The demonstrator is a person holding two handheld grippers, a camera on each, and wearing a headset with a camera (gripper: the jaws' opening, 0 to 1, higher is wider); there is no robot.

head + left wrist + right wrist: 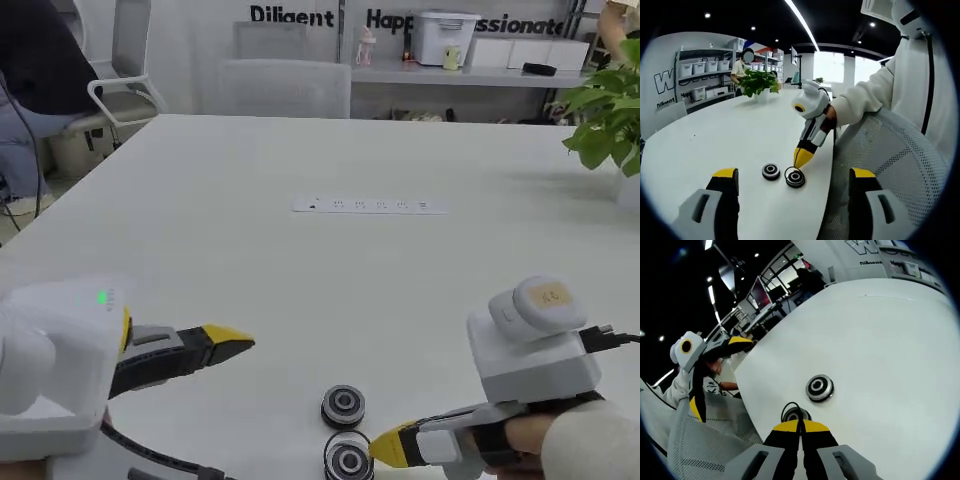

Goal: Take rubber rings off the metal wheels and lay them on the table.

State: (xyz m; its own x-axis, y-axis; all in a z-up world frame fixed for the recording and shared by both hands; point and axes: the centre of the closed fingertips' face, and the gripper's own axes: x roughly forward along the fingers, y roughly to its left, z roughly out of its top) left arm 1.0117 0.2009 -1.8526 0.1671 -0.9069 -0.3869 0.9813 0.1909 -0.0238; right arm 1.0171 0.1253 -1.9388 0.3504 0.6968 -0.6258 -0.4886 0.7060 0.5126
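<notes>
Two metal wheels lie near the white table's (300, 270) front edge: a far one (343, 405) (771, 171) (819, 387) and a near one (348, 458) (795, 178) (796, 415). My right gripper (385, 448) (801, 426) has its yellow tips pressed together at the near wheel, pinching a thin black rubber ring (790, 406) (788, 172) that loops up off the wheel's side. My left gripper (232, 345) (792, 175) hovers left of the wheels with its jaws wide apart and nothing between them. In the right gripper view it (715, 372) appears at the left.
A white power strip (370, 205) lies mid-table. A green plant (605, 120) stands at the table's right edge. A mesh chair (890, 165) sits just off the front edge beside the wheels. Chairs and shelves with boxes line the back.
</notes>
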